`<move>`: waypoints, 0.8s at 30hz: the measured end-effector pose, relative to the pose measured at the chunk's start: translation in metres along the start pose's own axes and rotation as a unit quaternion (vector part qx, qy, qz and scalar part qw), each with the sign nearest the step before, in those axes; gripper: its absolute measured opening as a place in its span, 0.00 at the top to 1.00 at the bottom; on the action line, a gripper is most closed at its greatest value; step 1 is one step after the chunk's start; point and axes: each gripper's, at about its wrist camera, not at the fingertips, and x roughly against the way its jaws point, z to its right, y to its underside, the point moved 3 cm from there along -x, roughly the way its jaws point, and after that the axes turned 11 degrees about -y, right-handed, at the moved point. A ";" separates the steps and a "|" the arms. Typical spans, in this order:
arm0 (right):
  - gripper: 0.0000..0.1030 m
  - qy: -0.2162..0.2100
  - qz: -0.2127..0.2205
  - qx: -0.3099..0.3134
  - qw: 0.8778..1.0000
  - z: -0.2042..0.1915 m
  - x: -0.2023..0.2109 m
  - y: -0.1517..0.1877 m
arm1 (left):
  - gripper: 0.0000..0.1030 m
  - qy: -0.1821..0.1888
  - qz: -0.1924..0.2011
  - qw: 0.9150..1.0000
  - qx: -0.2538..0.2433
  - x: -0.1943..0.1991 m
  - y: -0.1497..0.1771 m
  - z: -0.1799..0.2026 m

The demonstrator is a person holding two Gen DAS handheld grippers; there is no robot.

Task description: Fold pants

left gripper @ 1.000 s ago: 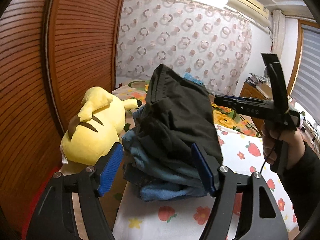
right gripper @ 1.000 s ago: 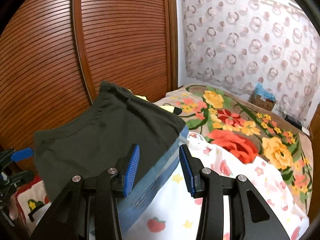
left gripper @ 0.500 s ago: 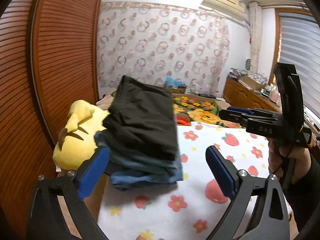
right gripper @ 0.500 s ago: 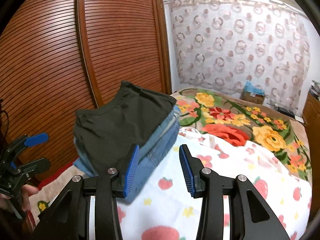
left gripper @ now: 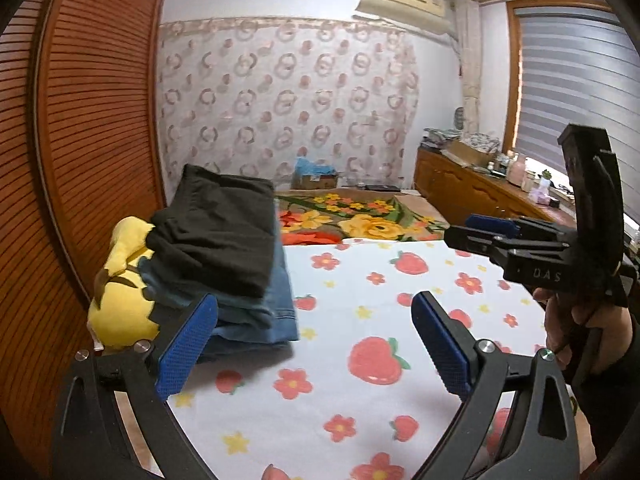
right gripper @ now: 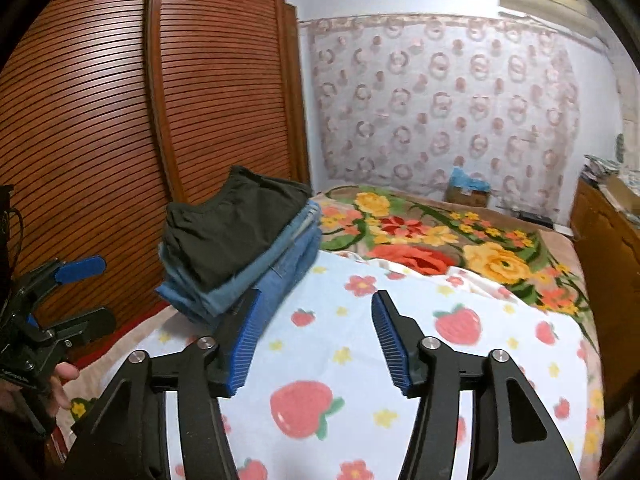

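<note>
The folded black pants (left gripper: 224, 226) lie on top of a stack of jeans (right gripper: 256, 272) at the bed's (left gripper: 360, 360) edge, beside a yellow plush (left gripper: 120, 312). The left gripper (left gripper: 316, 344) stands wide apart and empty over the bed. The right gripper (right gripper: 316, 340) has just been opening, with nothing between its fingers.

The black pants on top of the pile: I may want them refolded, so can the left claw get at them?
Probably yes: the left claw is open and empty, the black pants lie uncovered atop the jeans, nothing between.
</note>
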 end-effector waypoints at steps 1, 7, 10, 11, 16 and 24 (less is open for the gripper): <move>0.42 0.008 0.003 -0.005 1.000 -0.001 0.007 0.004 | 0.05 0.004 0.000 1.000 0.001 0.003 0.002 0.004; 0.38 0.047 0.009 -0.022 0.999 -0.018 0.038 0.022 | 0.05 0.019 -0.005 1.000 0.002 0.013 0.006 0.024; 0.37 0.061 0.015 -0.028 0.998 -0.027 0.053 0.030 | 0.05 0.018 -0.004 1.000 -0.002 0.017 0.008 0.032; 0.37 0.065 0.017 -0.030 0.997 -0.029 0.057 0.031 | 0.05 0.019 -0.004 1.000 -0.002 0.019 0.008 0.035; 0.37 0.083 0.029 -0.042 0.995 -0.042 0.076 0.035 | 0.05 0.026 -0.002 1.000 -0.001 0.027 0.007 0.045; 0.37 0.111 0.046 -0.047 0.992 -0.063 0.101 0.042 | 0.05 0.020 0.012 1.000 -0.011 0.041 0.000 0.060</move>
